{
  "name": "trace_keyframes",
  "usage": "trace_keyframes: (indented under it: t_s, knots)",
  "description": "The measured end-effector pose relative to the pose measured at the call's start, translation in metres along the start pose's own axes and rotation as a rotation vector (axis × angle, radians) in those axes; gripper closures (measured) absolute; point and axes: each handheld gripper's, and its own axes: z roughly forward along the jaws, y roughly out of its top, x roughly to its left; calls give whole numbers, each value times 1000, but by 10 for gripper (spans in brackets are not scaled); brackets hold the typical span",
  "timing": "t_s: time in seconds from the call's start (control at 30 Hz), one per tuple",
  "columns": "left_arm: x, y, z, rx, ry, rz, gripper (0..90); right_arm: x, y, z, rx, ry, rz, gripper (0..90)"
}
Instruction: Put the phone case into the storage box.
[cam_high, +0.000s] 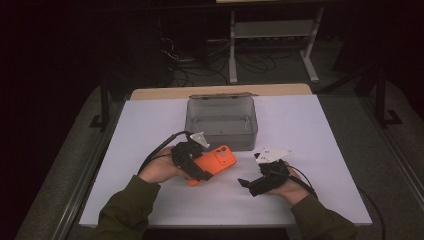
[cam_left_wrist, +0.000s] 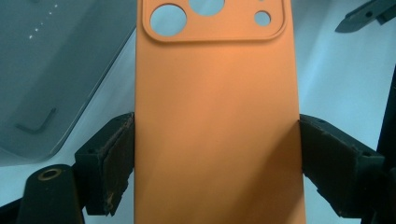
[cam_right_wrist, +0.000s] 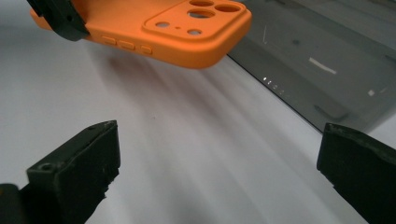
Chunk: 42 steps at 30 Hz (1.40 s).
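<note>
Left gripper (cam_left_wrist: 217, 154) clamping orange phone case (cam_left_wrist: 217, 116), seemingly lifted

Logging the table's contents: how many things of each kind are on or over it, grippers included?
Orange phone case: 1
Clear grey plastic box: 1
Grippers: 2, left gripper and right gripper
Total: 4

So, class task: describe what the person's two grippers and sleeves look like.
Both the left gripper and the right gripper are black, each topped by a pale grey three-cornered plate and trailing a black cable. Their jaws are chunky black blocks with worn dark pads. The sleeves are olive green.
</note>
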Motion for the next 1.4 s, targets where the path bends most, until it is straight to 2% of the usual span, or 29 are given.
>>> trace_keyframes:
  t_s: [0.9,1.07,1.27,1.4]
  knots:
    - [0,0,-1,-1,0,-1,160,7,20,41,9,32,-59,0]
    - [0,0,0,4,-1,3,160,8,19,42,14,7,-88,0]
    - [0,0,2,10,-2,5,160,10,19,40,9,-40,-153,0]
    - [0,0,1,8,-2,3,160,11,19,40,7,-56,-177,0]
